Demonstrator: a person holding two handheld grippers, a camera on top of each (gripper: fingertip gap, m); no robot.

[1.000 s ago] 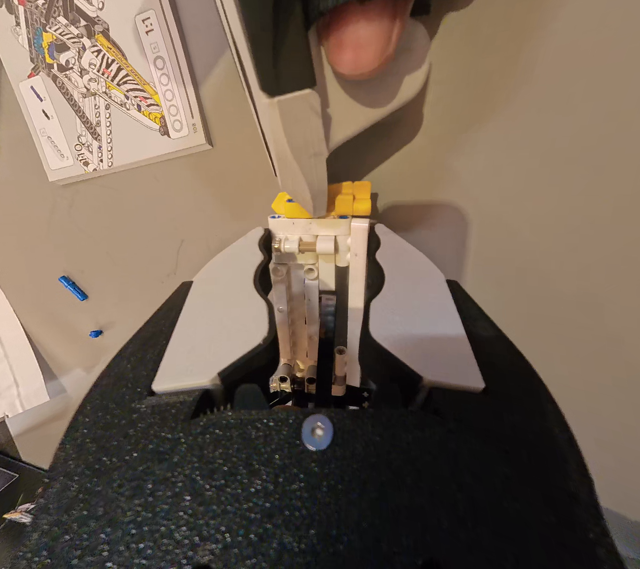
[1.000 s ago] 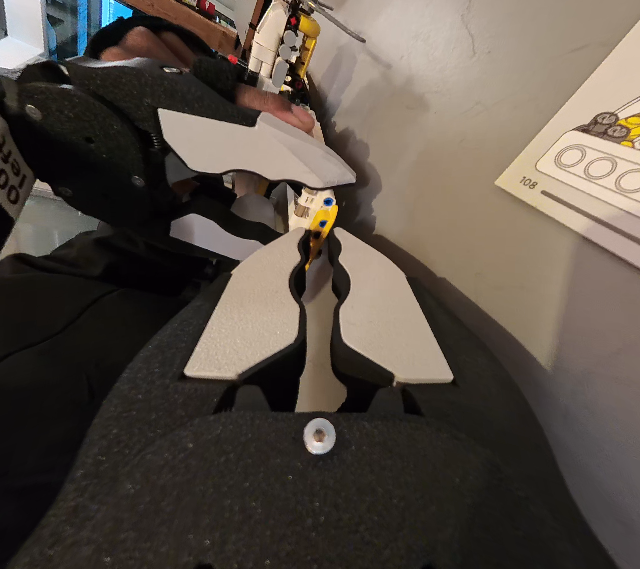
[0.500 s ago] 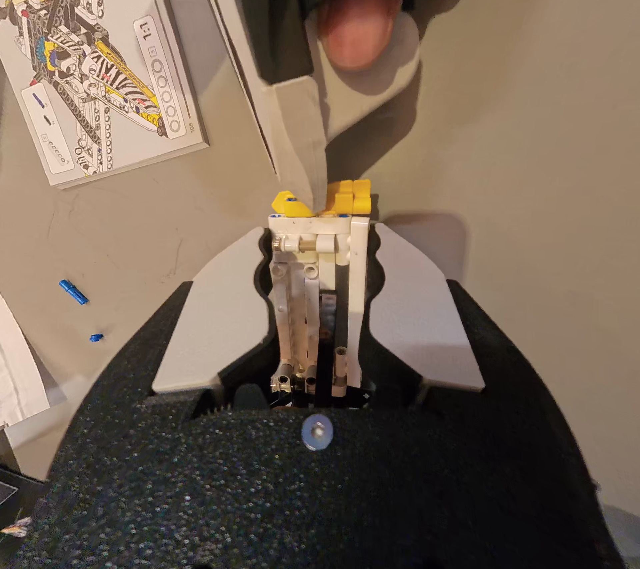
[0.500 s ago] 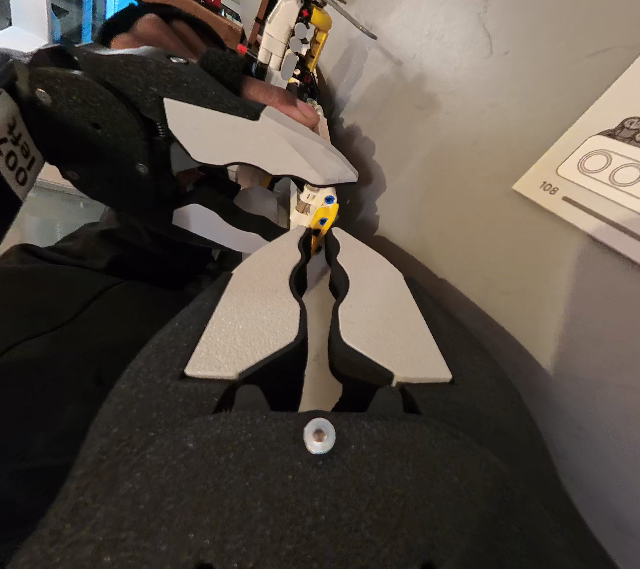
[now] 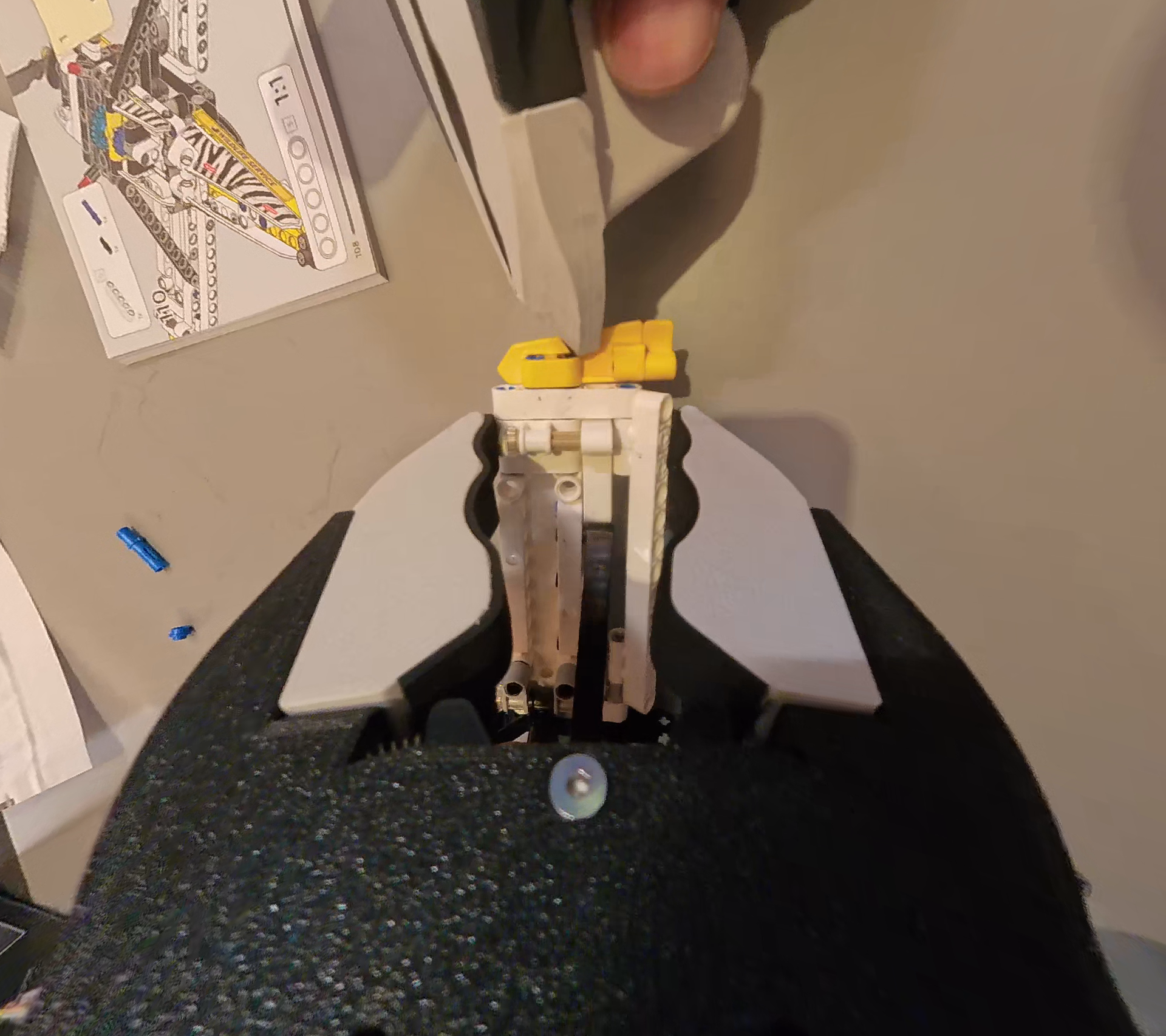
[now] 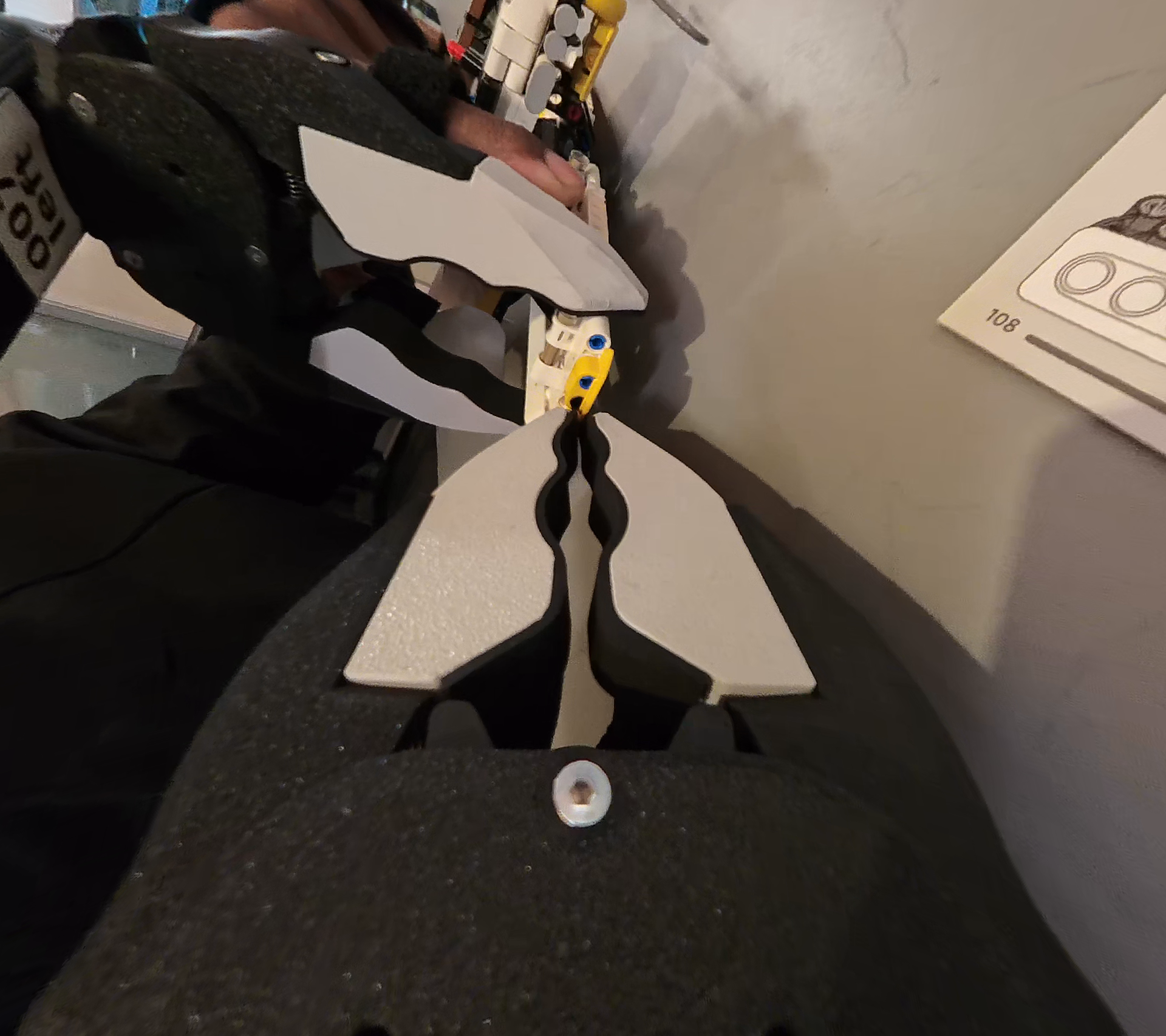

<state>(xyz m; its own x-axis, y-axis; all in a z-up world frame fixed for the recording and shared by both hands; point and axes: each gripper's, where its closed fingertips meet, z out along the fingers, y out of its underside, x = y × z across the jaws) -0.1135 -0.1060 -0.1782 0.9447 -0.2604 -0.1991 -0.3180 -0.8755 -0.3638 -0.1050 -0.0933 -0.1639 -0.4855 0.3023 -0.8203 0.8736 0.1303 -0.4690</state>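
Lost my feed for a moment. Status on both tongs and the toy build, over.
Left tongs clamped on white toy-brick frame. Right tongs shut, tips against yellow piece at frame's end. Instruction booklet, blue pins lie alongside, clear.

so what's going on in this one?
A person with a gripper in each hand is working on a white toy-brick assembly. The left gripper is clamped on its sides. The right gripper, fingers nearly shut, has its tips at the yellow pieces on the end of the assembly. An instruction booklet and loose blue pins lie on the grey tabletop.
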